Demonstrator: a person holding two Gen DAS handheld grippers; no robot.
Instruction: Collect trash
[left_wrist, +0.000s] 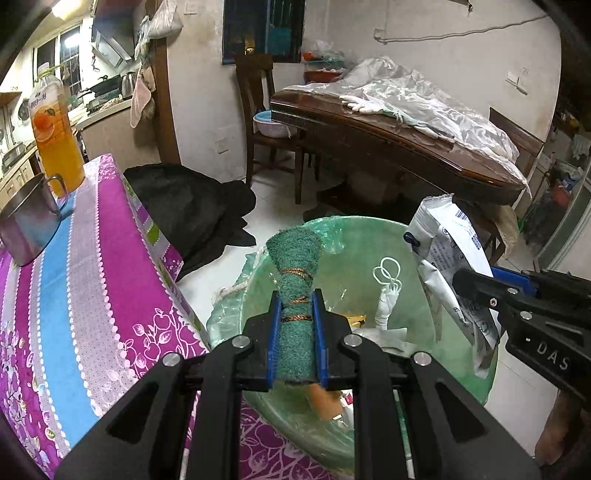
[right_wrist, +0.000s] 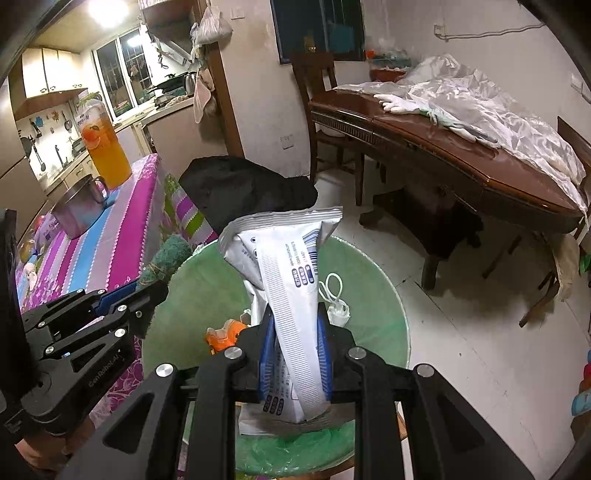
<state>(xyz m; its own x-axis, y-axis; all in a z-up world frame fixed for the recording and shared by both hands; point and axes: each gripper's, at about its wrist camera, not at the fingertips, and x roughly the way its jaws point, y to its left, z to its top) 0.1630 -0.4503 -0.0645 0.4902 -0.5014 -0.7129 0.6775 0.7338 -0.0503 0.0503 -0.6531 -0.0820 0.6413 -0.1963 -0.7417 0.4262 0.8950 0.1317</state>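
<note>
- Left gripper (left_wrist: 297, 312): pinched on a green scrubber (left_wrist: 295, 280) bound with copper-coloured wire; the roll is held upright over the bin (left_wrist: 369, 229). Its lower end is cut off behind the gripper body.
- Right gripper (right_wrist: 293, 332): closed on a white wrapper (right_wrist: 288, 280), crumpled and printed in blue; it is held above the bin mouth. The small print cannot be read.
- Bin: lined with a green bag, set on the floor just right of the table (left_wrist: 92, 258). The near rim is hidden by both grippers.
- Bin contents: a white mask (left_wrist: 386, 295) with looped ear cords is seen against the far wall; orange scraps (right_wrist: 223, 334) lie lower down, partly covered and not identifiable.
- Table: covered with a striped cloth of magenta, blue and grey with a floral print; its near part is cut off by the frame.
- On the table, far end: a steel mug (left_wrist: 27, 221) and, beyond it, a bottle (left_wrist: 55, 136) of orange drink.
- Black cloth (left_wrist: 192, 210): heaped on the white tiled floor between the table and the far wall.
- Dining table (left_wrist: 399, 144): dark wood, far right, draped with clear plastic sheet; white gloves (left_wrist: 364, 103) lie on it.
- Chair (left_wrist: 266, 110): dark wood, against the far wall, a basin on its seat.
- Kitchen: seen far left through a doorway, lit, details blurred.
</note>
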